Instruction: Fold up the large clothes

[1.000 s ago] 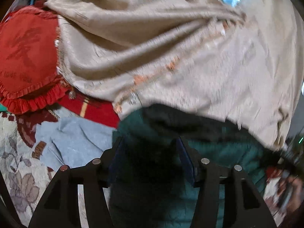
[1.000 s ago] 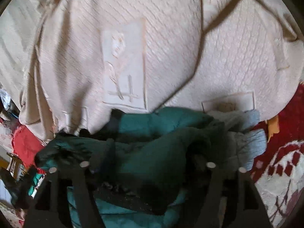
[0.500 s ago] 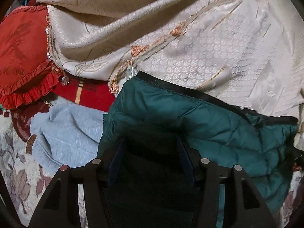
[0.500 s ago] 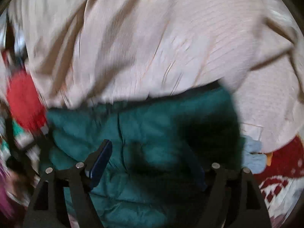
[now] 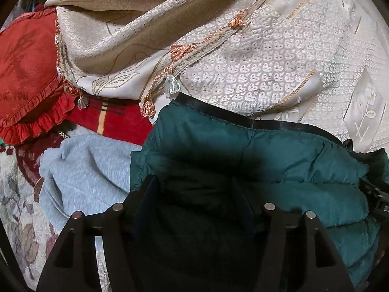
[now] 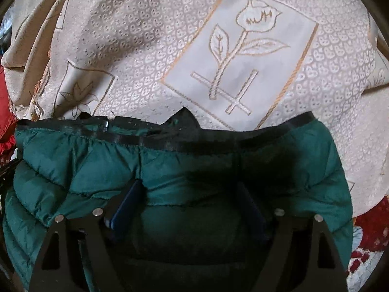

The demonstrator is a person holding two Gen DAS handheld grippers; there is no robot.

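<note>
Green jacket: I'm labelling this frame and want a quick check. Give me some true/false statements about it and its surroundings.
1. Both grippers, left and right, have the green jacket between their fingers. True.
2. The jacket has a white hem band. False: the band is black.
3. A light blue garment lies beside the jacket. True.
4. The cream cloth is plain. False: it bears a woven flower panel.

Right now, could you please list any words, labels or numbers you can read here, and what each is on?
"...OVE YOU": dark letters on the red cushion, partly cut off at the frame edge, so the start is unreadable.
Green jacket: no readable label or brand.
Cream cloth: only woven flower pictures, no words.
</note>
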